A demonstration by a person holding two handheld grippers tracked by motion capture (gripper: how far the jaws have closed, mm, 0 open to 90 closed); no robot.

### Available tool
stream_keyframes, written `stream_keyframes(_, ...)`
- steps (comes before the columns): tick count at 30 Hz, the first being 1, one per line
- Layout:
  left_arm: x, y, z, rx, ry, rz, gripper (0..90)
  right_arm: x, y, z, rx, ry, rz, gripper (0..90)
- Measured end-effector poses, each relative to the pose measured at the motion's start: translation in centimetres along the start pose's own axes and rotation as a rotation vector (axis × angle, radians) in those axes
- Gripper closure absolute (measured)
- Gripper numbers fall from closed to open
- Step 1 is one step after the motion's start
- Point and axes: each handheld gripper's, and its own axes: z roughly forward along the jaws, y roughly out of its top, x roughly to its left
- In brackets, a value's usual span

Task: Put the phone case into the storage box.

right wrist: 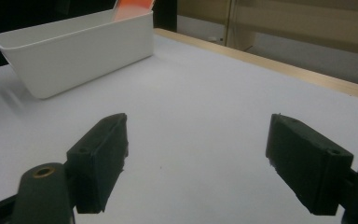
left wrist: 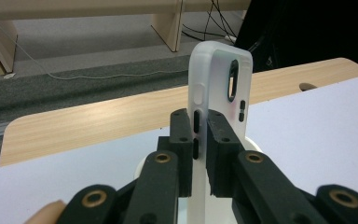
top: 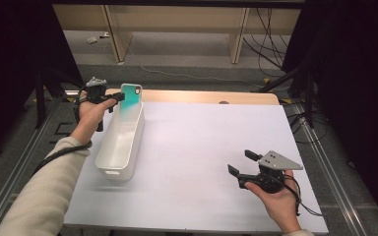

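Note:
My left gripper (top: pixel 118 97) is shut on the edge of a phone case (top: pixel 130 101) and holds it upright over the far end of a long white bin (top: pixel 106 164). The case looks teal from above. In the left gripper view it is frosted white (left wrist: pixel 219 79), with a camera cut-out near its top, and the two black pads (left wrist: pixel 182 135) press on both sides of its rim. My right gripper (top: pixel 240 162) hovers open near the table's front right with nothing between its jaws (right wrist: pixel 198 154). Far off at upper left stands the bin (right wrist: pixel 84 51).
A white sheet (top: pixel 202 147) covers the table, and a strip of bare wood (top: pixel 202 96) runs along the far edge. Metal rails flank the table on both sides. Beyond it are wooden shelf legs and loose cables on the floor (top: pixel 270 44).

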Motion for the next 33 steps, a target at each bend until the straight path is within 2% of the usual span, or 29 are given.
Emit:
stream_keyframes(10, 0.02, 0.1, 0.07, 0.008, 0.005, 0.009, 81.8, 0.04, 0.04, -0.06, 0.01, 0.003, 0.001, 22.0)
stream_keyframes(11, -0.02, 0.13, 0.06, 0.007, 0.007, 0.011, 81.8, 0.14, 0.05, -0.09, 0.021, 0.008, 0.014, 22.0)
stream_keyframes(12, -0.04, 0.15, 0.06, 0.007, 0.007, 0.015, 81.9, 0.03, 0.03, -0.04, 0.012, 0.001, -0.002, 22.0)
stream_keyframes(17, -0.07, 0.15, 0.07, 0.01, 0.007, 0.015, 81.9, 0.12, 0.03, -0.07, 0.02, 0.009, 0.009, 22.0)
stream_keyframes(18, -0.07, 0.11, 0.11, 0.005, 0.003, 0.013, 81.9, 0.04, 0.02, -0.04, 0.012, 0.004, -0.003, 22.0)
stream_keyframes(19, -0.08, 0.11, 0.09, 0.009, 0.008, 0.013, 81.8, 0.11, 0.02, -0.08, 0.022, 0.009, 0.01, 22.0)
stream_keyframes(23, -0.04, 0.08, 0.12, 0.008, 0.007, 0.012, 81.7, 0.01, 0.02, -0.05, 0.014, 0.004, -0.002, 22.0)
stream_keyframes(24, -0.04, 0.07, 0.13, 0.007, 0.007, 0.011, 81.7, 0.02, 0.06, -0.18, 0.032, 0.001, -0.003, 22.0)
stream_keyframes(27, 0.01, 0.06, 0.14, 0.01, 0.007, 0.012, 81.6, 0.03, 0.05, -0.16, 0.031, 0.001, -0.005, 22.0)
stream_keyframes(29, 0.06, 0.03, 0.15, 0.012, 0.008, 0.013, 81.5, 0.1, 0.01, -0.05, 0.022, 0.01, 0.008, 22.0)
stream_keyframes(31, 0.07, -0.02, 0.2, 0.015, 0.012, 0.013, 81.3, 0.11, 0.06, -0.22, 0.048, 0.012, 0.012, 22.0)
stream_keyframes(33, 0.1, -0.09, 0.28, 0.014, 0.011, 0.015, 80.9, 0.11, 0.05, -0.21, 0.048, 0.013, 0.011, 22.0)
